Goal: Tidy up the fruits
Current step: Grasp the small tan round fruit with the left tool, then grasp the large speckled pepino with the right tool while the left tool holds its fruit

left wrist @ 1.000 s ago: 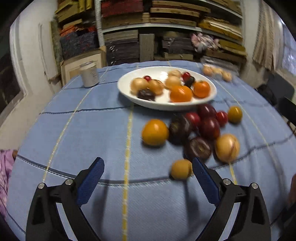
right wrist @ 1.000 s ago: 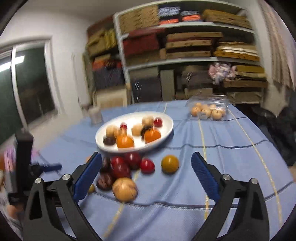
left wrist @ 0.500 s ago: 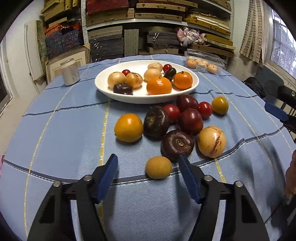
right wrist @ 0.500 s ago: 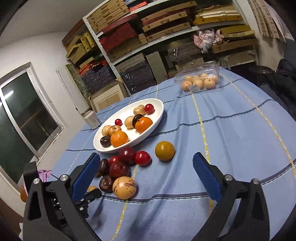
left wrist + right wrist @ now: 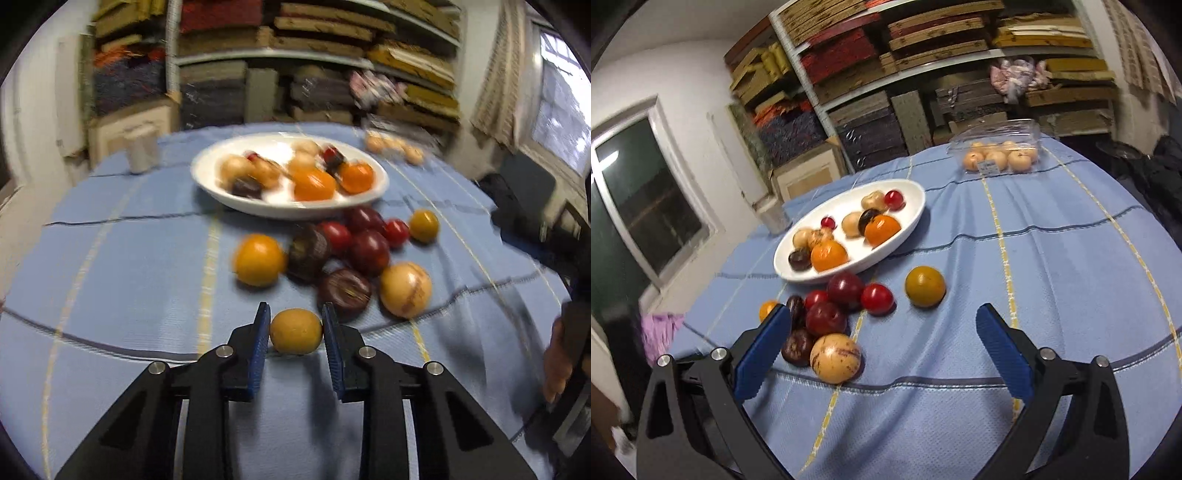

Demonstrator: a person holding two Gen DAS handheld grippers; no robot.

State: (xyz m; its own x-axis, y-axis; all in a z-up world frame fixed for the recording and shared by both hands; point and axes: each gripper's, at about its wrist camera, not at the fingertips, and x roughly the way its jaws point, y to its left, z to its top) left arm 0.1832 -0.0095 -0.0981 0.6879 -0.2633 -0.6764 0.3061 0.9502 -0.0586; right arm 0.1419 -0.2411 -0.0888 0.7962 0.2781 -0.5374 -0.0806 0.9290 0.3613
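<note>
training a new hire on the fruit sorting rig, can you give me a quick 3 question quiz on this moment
1. True or false: the right gripper holds a fruit.
2. Which fruit sits between the pads of the left gripper? A) the small tan fruit B) the big orange fruit C) the pale speckled fruit
3. Fill in: the clear plastic box of pale fruits stands on the tablecloth, beyond the white ____.

Key
1. False: it is open and nothing is between its pads.
2. A: the jaws are closing, with the pads at both its sides.
3. plate
</note>
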